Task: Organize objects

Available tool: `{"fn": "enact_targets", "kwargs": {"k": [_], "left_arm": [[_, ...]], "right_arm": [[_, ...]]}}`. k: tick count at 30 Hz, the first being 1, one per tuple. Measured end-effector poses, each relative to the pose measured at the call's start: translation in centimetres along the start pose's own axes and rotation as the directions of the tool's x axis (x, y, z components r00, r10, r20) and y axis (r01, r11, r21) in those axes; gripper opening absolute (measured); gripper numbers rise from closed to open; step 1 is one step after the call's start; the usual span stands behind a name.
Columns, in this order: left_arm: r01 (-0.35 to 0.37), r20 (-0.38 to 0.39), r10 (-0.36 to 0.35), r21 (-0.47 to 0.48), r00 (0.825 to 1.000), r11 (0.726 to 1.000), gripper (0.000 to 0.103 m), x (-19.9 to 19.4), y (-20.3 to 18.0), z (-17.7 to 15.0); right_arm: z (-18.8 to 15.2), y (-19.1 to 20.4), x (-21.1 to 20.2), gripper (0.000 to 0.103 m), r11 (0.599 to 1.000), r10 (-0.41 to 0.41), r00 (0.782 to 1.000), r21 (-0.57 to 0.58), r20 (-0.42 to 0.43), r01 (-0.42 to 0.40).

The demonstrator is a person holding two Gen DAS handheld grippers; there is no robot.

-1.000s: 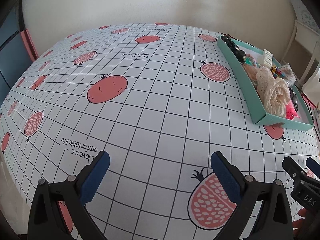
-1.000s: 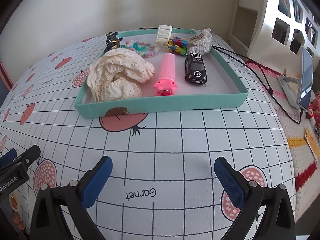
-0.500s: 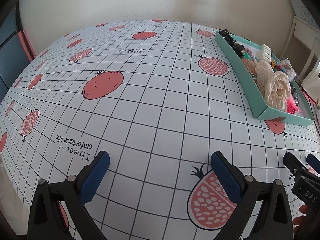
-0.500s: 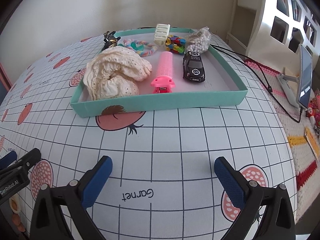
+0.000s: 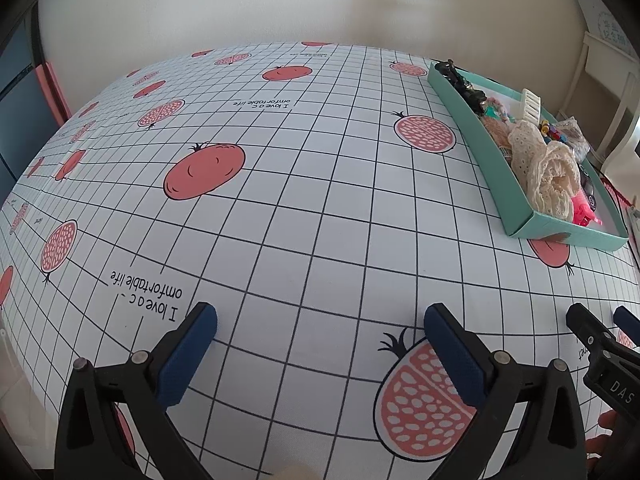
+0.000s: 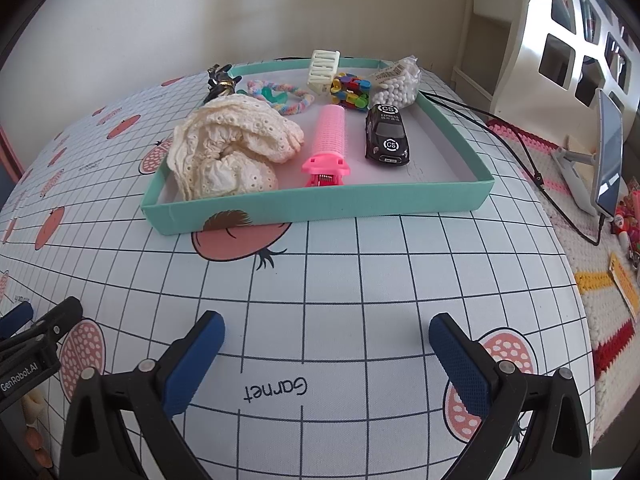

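Tray (image 6: 320,204), teal cardboard, shallow, sits on the desk (image 5: 304,216) toward its far right side, on the grid-and-pomegranate cloth; it covers part of one printed fruit at its near wall. Inside: cream lace fabric (image 6: 232,148) bunched at the near left corner, pink hair roller (image 6: 328,140) lying lengthwise mid-tray, black toy car (image 6: 386,136) just right of the roller, apart from it. Along the back: pastel braided band (image 6: 280,96), white claw clip (image 6: 323,66) leaning on the far wall, multicolour clips (image 6: 351,90), bag of white beads (image 6: 396,88). Dark metal item (image 6: 220,80) at the far left corner, can't tell what it is or whether it's in or on the rim. Left tool (image 5: 320,344) hovers low over bare cloth, jaws spread wide, nothing between them; tray is well off to its right. Right tool (image 6: 326,344) same: wide open, holding nothing, pointed straight at the tray's near wall, well short of it. Both tools sit side by side. Phone on a stand (image 6: 608,160) with cable off the desk's right edge.
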State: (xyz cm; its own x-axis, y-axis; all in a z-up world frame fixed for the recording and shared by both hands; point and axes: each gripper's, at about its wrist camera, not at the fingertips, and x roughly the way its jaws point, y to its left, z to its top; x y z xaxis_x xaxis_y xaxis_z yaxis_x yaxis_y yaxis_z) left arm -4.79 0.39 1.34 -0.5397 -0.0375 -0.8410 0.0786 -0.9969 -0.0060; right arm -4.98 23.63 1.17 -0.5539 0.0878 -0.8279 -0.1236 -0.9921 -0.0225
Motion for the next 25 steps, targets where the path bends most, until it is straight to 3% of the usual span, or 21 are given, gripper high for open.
{"fn": "enact_targets", "kwargs": {"k": [25], "left_arm": [[-0.003, -0.001, 0.003, -0.005, 1.000, 1.000, 0.103, -0.05, 0.01, 0.01]], "right_arm": [[-0.05, -0.04, -0.03, 0.103, 1.000, 0.001, 1.000, -0.001, 0.000, -0.001]]}}
